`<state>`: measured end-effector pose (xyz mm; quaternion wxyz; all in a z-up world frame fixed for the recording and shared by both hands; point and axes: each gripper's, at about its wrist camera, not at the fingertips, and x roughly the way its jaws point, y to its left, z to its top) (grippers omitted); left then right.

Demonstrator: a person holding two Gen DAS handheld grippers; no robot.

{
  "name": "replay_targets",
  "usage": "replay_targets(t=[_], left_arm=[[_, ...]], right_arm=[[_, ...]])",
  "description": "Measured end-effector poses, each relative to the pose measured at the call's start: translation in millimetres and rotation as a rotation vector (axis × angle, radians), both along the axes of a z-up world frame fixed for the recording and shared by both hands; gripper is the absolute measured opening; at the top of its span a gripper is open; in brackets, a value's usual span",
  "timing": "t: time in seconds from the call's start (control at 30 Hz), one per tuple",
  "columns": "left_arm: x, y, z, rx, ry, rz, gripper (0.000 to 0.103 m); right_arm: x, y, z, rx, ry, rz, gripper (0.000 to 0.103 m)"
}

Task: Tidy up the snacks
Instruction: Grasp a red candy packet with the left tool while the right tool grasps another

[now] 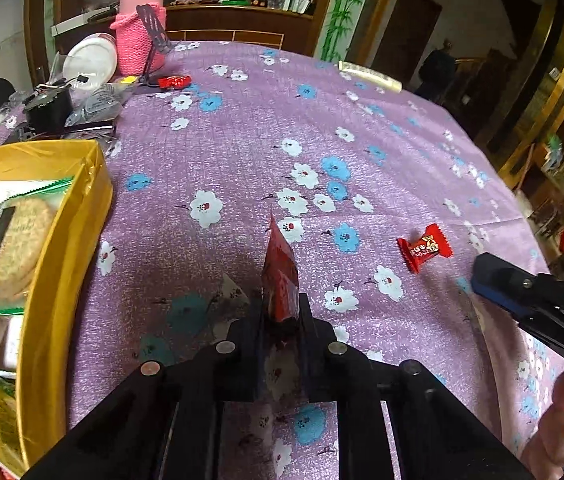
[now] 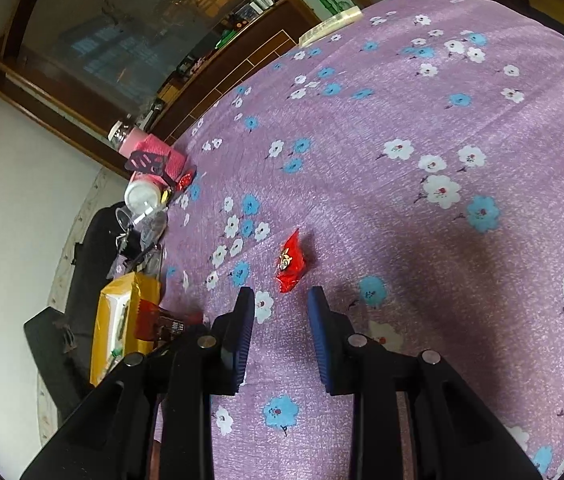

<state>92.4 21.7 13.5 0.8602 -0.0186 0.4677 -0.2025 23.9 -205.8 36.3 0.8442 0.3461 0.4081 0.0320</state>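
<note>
Red snack packet (image 1: 280, 276) is clamped in the left gripper (image 1: 280, 312), jaws pressed together on its lower end; rest of the packet sticks up and fwd past the fingertips, long axis roughly in line w/ the fingers. It looks lifted clear of the counter (image 1: 242, 128), though contact under the jaws is hidden.

Yellow box (image 1: 64, 240) sits to the left of that gripper in the left wrist view, nearby, open top, already holding round biscuits in clear wrap. So the held packet needs to travel left & over the box's near wall before release; my read is that's the step in hand.

Second red candy (image 2: 290, 261) lies loose on the counter just ahead of the right gripper (image 2: 281, 300), a bit left of centre between the blue pads, not touching either. Its long axis runs roughly away from the gripper, tilted slightly. Right gripper's jaws stand apart w/ nothing between them. Right hand is much nearer this candy than the left; in the left view the same candy lies off to the right, beside the right gripper's blue fingertip.

A third red candy (image 1: 174, 81) lies far across the counter by the pink knitted jar (image 1: 138, 36), well apart from both grippers.
</note>
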Motion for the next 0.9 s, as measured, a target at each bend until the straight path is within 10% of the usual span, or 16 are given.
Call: replay_targets(t=[0.5,0.6,0.9], left_arm=[[4.8,3.5,-1.8,-0.065,-0.018,-0.015,0.012],[3.3,2.8,-1.9,-0.058,-0.025,-0.014,0.012],[0.8,3.8,1.9,-0.065,-0.041,-0.015,0.012]], right_arm=[[49.1,21.2,-12.8,-0.144,0.144,-0.062,0.035],[51.4,33.3,-14.2,-0.241,0.153,-0.038,0.017],[24.6,23.9,-10.2,-0.152,0.058,-0.018,0.013]])
